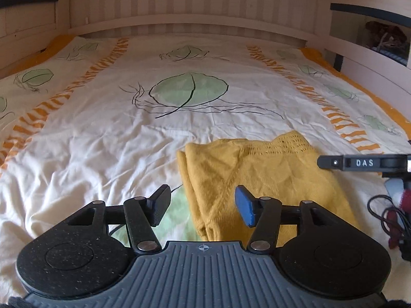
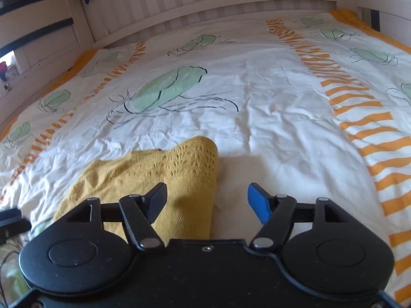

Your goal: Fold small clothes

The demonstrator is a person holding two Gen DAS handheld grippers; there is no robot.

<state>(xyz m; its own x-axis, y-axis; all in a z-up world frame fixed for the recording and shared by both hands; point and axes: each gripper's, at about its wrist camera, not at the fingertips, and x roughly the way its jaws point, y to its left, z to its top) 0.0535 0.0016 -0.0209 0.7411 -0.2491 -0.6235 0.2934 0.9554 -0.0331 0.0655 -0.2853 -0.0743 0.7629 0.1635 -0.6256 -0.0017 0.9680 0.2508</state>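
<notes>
A yellow knitted garment (image 1: 259, 179) lies folded over on the bed near the front edge; it also shows in the right wrist view (image 2: 159, 177). My left gripper (image 1: 203, 205) is open and empty, hovering over the garment's left edge. My right gripper (image 2: 208, 201) is open and empty, hovering over the garment's right edge. A finger of the right gripper (image 1: 359, 163) shows at the right of the left wrist view, above the garment's right side.
The bed cover (image 1: 128, 138) is white with green leaf prints and orange stripes, and wrinkled. A headboard (image 1: 190, 20) and wooden rails bound the bed at the back and sides. Black cables (image 1: 385, 215) lie at the right.
</notes>
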